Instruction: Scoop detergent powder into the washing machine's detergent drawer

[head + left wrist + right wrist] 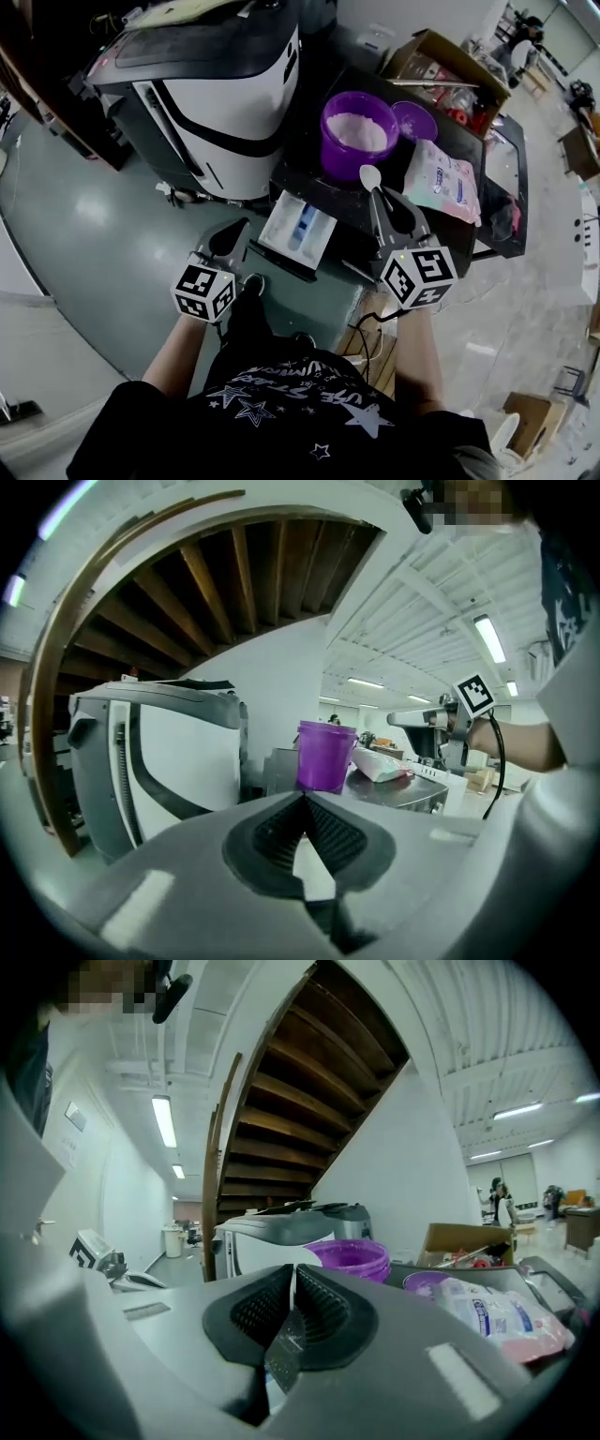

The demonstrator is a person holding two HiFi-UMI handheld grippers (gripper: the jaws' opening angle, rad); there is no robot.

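Note:
A purple tub [359,131] full of white detergent powder stands on the dark table, beside the washing machine [211,89]. The machine's white detergent drawer [298,228] is pulled out below the tub. My right gripper [382,199] is shut on the handle of a white spoon [369,176]; its bowl points at the tub's near rim and looks bare. In the right gripper view the handle [284,1354] is pinched between the jaws [292,1269]. My left gripper [241,225] hangs left of the drawer, shut with nothing in it [304,797].
A purple lid [413,120] and a detergent bag [445,178] lie right of the tub. A cardboard box [441,66] with clutter sits behind them. Green floor spreads to the left. A cable [375,328] hangs under the right gripper.

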